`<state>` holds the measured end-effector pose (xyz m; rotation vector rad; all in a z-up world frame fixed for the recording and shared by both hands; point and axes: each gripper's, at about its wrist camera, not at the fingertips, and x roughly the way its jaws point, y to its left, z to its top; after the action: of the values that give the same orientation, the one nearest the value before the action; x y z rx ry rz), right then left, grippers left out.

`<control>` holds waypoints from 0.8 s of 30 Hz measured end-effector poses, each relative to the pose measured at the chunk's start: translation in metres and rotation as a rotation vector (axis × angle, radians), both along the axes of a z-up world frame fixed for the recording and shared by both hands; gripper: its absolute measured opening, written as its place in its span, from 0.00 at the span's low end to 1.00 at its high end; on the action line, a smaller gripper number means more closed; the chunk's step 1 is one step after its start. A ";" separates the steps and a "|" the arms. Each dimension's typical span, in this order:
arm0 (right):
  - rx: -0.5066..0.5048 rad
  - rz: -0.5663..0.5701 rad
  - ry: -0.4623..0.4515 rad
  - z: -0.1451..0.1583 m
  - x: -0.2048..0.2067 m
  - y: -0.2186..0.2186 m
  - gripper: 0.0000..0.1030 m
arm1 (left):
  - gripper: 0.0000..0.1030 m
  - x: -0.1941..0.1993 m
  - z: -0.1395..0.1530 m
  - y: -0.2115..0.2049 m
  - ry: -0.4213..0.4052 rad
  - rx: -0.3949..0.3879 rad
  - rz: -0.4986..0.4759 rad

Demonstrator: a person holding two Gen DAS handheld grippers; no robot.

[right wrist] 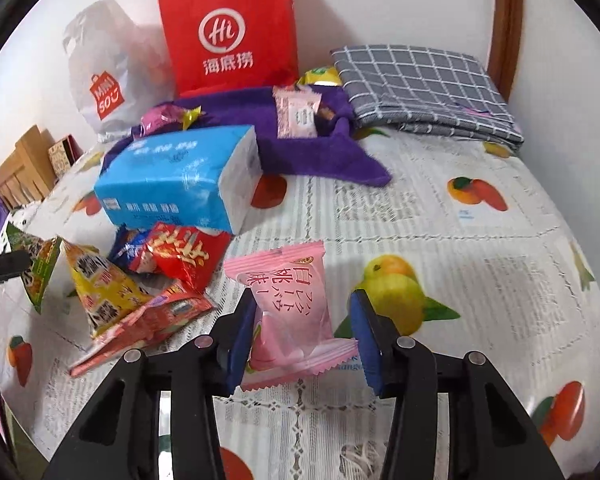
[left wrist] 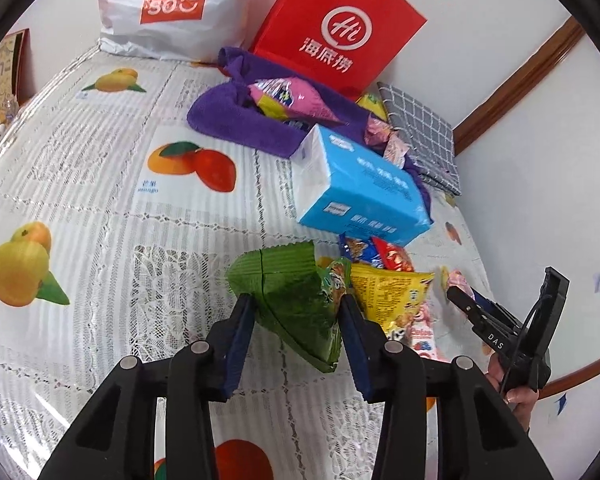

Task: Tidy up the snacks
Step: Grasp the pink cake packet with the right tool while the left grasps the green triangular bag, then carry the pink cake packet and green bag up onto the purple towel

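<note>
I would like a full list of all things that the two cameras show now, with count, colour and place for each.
green snack packet: 1, green, between the left gripper's pads
pink snack packet: 1, pink, between the right gripper's fingers
loose snack pile: several packets, red, yellow, blue, in front of the tissue pack
tissue pack: 1, blue and white, table middle
purple cloth: 1, purple, behind the tissue pack, snacks on it
checked cloth: 1, grey, folded, far right corner
red paper bag: 1, red, against the wall
white plastic bag: 1, white, beside the red bag
tablecloth: 1, white with fruit prints
left gripper: 1, black, blue pads
right gripper: 1, black, blue pads
</note>
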<state>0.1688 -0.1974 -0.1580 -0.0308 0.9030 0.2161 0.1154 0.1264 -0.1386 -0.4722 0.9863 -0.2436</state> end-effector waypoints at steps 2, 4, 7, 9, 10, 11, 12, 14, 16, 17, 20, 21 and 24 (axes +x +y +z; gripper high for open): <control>0.013 -0.012 -0.005 0.008 -0.002 -0.001 0.45 | 0.40 -0.002 0.007 0.000 -0.014 0.002 -0.002; 0.017 -0.020 -0.013 0.016 -0.003 -0.002 0.45 | 0.40 -0.003 0.013 -0.001 -0.024 0.004 -0.004; 0.024 -0.020 -0.031 0.033 -0.003 0.001 0.45 | 0.40 -0.004 0.024 -0.001 -0.044 0.003 -0.005; 0.028 -0.014 -0.046 0.042 -0.005 0.004 0.45 | 0.40 -0.003 0.032 -0.002 -0.058 -0.005 -0.007; 0.030 -0.011 -0.054 0.047 -0.005 0.005 0.45 | 0.40 -0.002 0.036 -0.002 -0.064 -0.007 -0.008; 0.032 -0.008 -0.060 0.053 -0.006 0.007 0.45 | 0.40 -0.001 0.040 -0.003 -0.071 -0.009 -0.009; 0.033 -0.007 -0.064 0.058 -0.006 0.009 0.45 | 0.40 0.000 0.044 -0.004 -0.080 -0.013 -0.009; 0.038 0.000 -0.070 0.067 -0.005 0.012 0.45 | 0.39 0.003 0.052 -0.005 -0.095 -0.015 -0.012; 0.040 0.005 -0.082 0.076 -0.003 0.015 0.45 | 0.40 0.007 0.059 -0.006 -0.108 -0.014 -0.013; 0.041 0.009 -0.086 0.080 -0.002 0.016 0.45 | 0.40 0.009 0.063 -0.007 -0.113 -0.012 -0.013; 0.047 0.017 -0.096 0.088 0.002 0.020 0.45 | 0.40 0.016 0.071 -0.010 -0.127 -0.012 -0.017; 0.046 0.016 -0.095 0.091 0.004 0.022 0.45 | 0.40 0.020 0.075 -0.011 -0.132 -0.016 -0.020; 0.059 0.011 -0.090 0.097 0.015 0.024 0.45 | 0.40 0.027 0.082 -0.014 -0.144 -0.018 -0.027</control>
<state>0.1836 -0.1729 -0.0613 0.0096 0.8069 0.2494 0.1428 0.1119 -0.0563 -0.4519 0.8512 -0.3064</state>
